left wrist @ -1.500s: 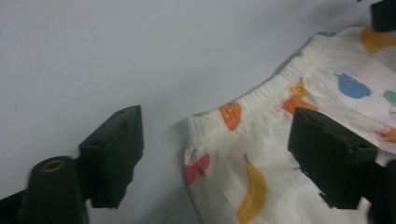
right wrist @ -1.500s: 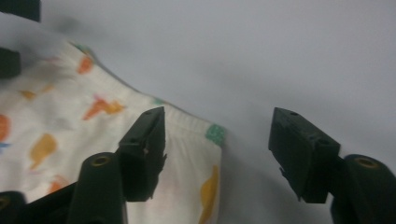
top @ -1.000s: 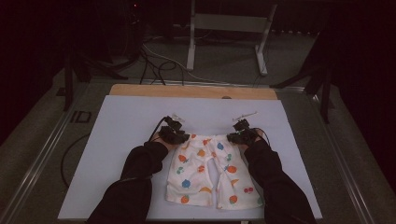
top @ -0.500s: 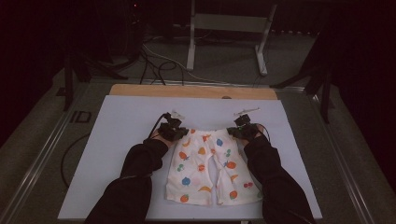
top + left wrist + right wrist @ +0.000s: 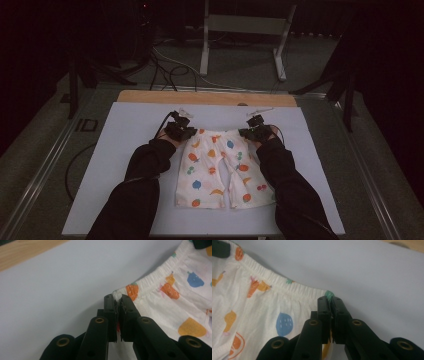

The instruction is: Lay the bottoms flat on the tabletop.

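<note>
White children's shorts (image 5: 220,170) printed with coloured fruit lie flat on the white board, waistband at the far side and legs toward the person. My left gripper (image 5: 191,134) is shut on the waistband's left corner. In the left gripper view the black jaws (image 5: 118,298) pinch the elastic edge of the shorts (image 5: 170,305). My right gripper (image 5: 246,134) is shut on the waistband's right corner. In the right gripper view its jaws (image 5: 329,300) clamp the gathered hem of the shorts (image 5: 262,310). The waistband is stretched between the two grippers and slightly raised.
The white board (image 5: 125,150) covers most of the table, with a wooden strip (image 5: 210,98) along its far edge. Beyond it stand a metal frame (image 5: 245,25) and loose cables (image 5: 165,65) on the floor. Metal rails run along both table sides.
Both grippers have moved away from the person and slightly up, pulling the shorts toward the far side of the board. The leg hems now lie farther from the near edge.
</note>
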A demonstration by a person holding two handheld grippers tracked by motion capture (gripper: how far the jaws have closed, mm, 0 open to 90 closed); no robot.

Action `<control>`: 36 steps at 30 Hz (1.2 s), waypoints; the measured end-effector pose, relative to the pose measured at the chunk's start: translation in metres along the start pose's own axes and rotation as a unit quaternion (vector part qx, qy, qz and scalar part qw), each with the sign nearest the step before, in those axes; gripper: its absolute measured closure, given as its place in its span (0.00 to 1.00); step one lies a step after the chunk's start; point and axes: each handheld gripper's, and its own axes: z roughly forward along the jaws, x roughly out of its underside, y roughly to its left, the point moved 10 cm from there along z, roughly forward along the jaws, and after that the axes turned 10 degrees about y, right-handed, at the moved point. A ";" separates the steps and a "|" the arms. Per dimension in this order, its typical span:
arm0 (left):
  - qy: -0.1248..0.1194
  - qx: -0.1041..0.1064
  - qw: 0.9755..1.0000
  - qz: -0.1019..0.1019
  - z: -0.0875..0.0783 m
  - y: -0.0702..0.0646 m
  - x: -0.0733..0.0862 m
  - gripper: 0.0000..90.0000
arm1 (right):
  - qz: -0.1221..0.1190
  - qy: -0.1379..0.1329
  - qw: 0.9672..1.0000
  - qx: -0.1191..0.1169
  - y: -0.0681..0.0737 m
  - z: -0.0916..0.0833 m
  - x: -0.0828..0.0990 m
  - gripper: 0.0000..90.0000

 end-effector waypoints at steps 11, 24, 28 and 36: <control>-0.020 -0.009 1.000 -0.006 0.014 0.005 -0.020 0.95 | 0.003 -0.010 0.999 0.033 -0.025 0.001 -0.019 0.99; -0.024 -0.030 0.999 0.002 0.025 0.015 -0.039 0.95 | 0.019 -0.001 0.999 0.036 -0.043 0.013 -0.026 0.99; -0.023 -0.034 0.999 -0.003 0.027 0.020 -0.043 0.95 | 0.027 0.001 0.999 0.035 -0.044 0.019 -0.031 0.99; -0.034 -0.033 0.999 -0.020 0.033 0.020 -0.048 0.88 | 0.027 0.007 0.997 0.072 -0.054 0.023 -0.035 0.87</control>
